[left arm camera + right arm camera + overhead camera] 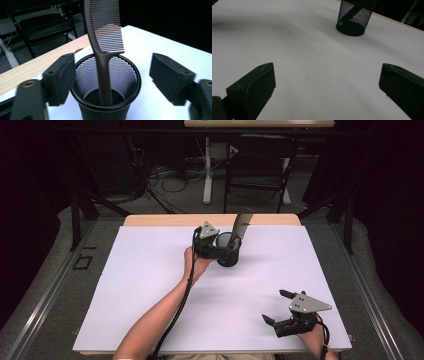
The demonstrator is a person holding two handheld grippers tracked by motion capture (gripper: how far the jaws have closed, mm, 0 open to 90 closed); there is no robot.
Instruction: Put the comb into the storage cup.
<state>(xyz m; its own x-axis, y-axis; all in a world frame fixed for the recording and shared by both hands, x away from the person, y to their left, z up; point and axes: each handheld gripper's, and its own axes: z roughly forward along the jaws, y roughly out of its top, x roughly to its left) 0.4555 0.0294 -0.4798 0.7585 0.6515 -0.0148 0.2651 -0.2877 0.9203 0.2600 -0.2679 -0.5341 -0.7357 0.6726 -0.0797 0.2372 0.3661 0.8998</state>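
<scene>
White table (150, 285) fills the scene. Near its far edge a comb (105, 50) stands handle-down in a mesh cup (107, 100). Left gripper (231, 251) has spread jaws flanking the cup without touching. Right gripper (278, 306) rests near the front corner, jaws wide, holding nothing.

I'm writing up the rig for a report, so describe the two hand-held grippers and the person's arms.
Each hand-held gripper is black with two blocky, flat-faced jaws. The left hand-held gripper and the right hand-held gripper each carry a grey three-cornered plate with dark dots on top. A black cable trails from each along the forearm. The forearms are bare, with no sleeves.
</scene>
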